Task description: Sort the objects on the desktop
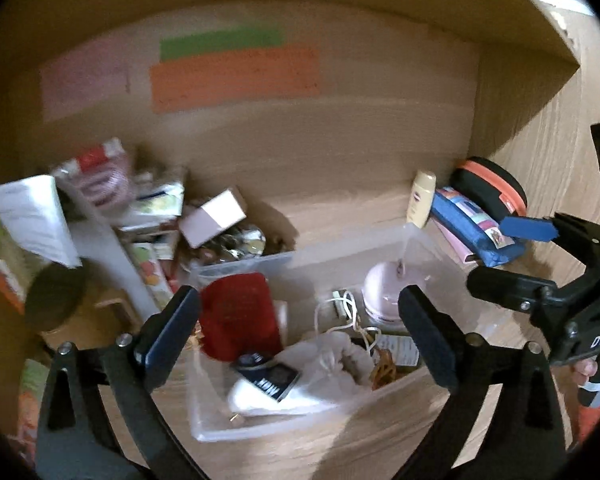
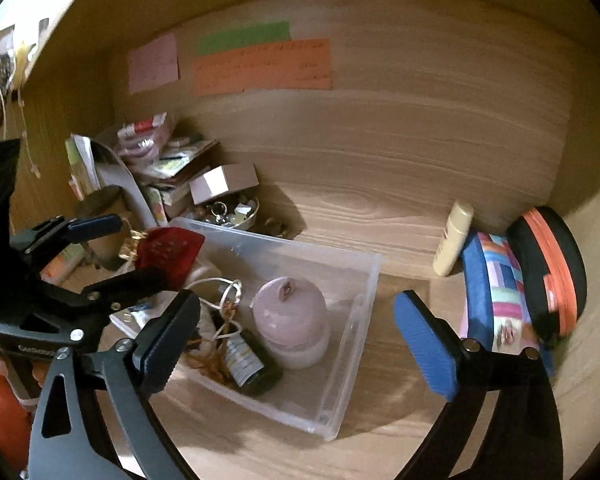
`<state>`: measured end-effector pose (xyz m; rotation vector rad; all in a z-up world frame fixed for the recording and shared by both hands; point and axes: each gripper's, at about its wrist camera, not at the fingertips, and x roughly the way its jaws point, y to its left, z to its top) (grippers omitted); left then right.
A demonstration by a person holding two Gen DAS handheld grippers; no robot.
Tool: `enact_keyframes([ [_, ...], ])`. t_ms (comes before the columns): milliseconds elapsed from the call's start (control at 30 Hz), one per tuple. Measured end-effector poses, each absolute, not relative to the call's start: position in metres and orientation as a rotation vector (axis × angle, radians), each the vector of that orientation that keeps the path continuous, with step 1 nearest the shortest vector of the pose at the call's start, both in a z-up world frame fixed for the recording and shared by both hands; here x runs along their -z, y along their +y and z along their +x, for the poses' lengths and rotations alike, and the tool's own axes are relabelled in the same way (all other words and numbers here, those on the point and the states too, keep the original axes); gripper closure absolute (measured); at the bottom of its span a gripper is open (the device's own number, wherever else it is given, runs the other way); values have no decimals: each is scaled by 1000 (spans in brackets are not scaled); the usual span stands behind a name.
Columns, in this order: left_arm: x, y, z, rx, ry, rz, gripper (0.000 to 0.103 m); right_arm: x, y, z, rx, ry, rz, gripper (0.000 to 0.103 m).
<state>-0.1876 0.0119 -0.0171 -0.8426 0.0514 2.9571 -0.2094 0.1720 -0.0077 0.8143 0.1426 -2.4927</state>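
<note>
A clear plastic bin stands on the wooden shelf floor. It holds a red mesh pouch, a pink round jar, a dark bottle, a white bag and a tangle of cord. My left gripper hovers open above the bin's near side, nothing between its fingers. My right gripper is open too, over the bin's right half, and empty. Each gripper shows in the other's view: the right gripper, the left gripper.
At the back right stand a cream lotion bottle, a blue patterned pouch and a black case with an orange band. A pile of boxes crowds the back left. Coloured notes hang on the rear wall.
</note>
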Motion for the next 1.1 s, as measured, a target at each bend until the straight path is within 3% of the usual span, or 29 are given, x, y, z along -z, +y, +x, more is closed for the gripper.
enact_keyframes([
  [567,-2,12,-107,-3111,24,-757,1,-17,170,-115,2565,198,657,0],
  [1100,9,24,-67,-3107,-57,-730,1,-7,174,-62,2659,216,582,0],
])
